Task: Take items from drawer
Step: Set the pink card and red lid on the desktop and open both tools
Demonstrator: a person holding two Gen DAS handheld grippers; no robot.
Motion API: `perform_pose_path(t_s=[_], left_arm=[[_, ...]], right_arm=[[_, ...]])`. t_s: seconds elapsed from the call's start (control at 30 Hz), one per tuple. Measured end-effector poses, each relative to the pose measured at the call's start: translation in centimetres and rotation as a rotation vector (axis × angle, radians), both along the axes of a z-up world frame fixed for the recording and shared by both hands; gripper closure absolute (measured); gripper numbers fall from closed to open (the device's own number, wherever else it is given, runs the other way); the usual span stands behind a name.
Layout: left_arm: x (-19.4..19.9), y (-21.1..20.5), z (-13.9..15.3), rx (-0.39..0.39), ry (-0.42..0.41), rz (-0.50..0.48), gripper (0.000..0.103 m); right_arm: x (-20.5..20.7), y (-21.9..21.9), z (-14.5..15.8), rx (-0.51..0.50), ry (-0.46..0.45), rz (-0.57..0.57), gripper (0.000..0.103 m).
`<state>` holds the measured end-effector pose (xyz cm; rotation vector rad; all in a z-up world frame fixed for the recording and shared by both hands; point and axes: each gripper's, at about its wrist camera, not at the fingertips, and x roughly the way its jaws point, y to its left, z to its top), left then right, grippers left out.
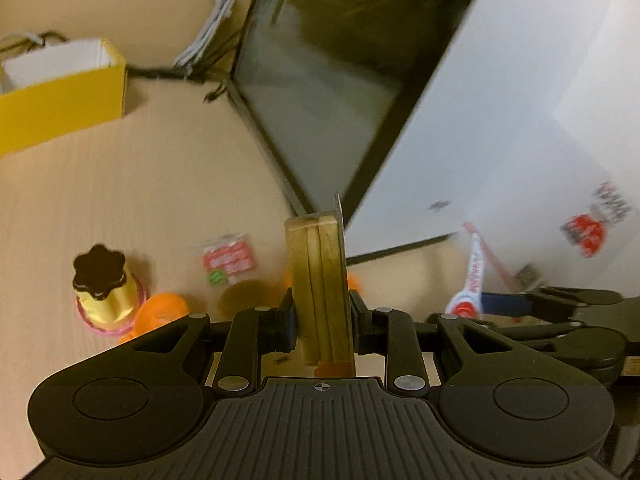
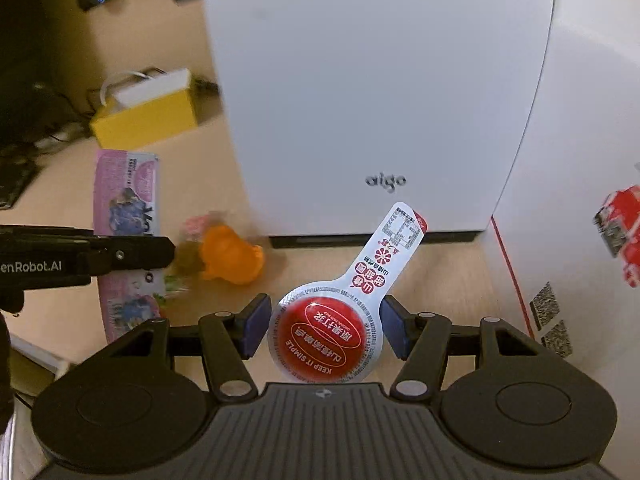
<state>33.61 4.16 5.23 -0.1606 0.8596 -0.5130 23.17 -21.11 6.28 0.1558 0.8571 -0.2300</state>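
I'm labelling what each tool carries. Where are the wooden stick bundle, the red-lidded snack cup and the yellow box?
wooden stick bundle (image 1: 320,280), left wrist view, its upper end
red-lidded snack cup (image 2: 325,338), right wrist view, its red lid
yellow box (image 1: 60,112), left wrist view, its front wall

Each camera rides on its own gripper, looking forward along the fingers and steeply down at the wooden desk (image 1: 120,184) from close above. The left view faces the dark monitor (image 1: 320,92); the right view faces the white aigo case (image 2: 372,92). Both catch the yellow box (image 1: 60,108) and the orange toy (image 2: 230,258).
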Motion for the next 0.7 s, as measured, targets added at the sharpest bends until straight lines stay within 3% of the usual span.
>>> perform_pose_path(t_s=[0.1,0.2,0.3,0.4,0.7], left_arm=[[0.9,0.5,-1.5,0.019,0.023,0.031,0.075],[1.4,1.0,-2.3,-0.001,0.015,0.052,0.074],[1.9,1.0,-2.6,0.036,-0.015,0.046,0.072],[2.3,1.0,-2.4,0.079,-0.056,0.042,0.073],[1.8,2.9,0.7,0.043,-0.193,0.091,0.072]], right_arm=[[0.6,-0.3,-1.2,0.006,0.038,-0.018,0.043],[1.5,-0.3,-2.2,-0.001,0.061,-0.022,0.043],[2.0,0.1,-2.8,-0.031,0.071,-0.019,0.043],[2.7,0.9,-2.9,-0.088,0.067,-0.001,0.043],[2.9,2.2,-2.9,-0.188,0.071,-0.041,0.037]])
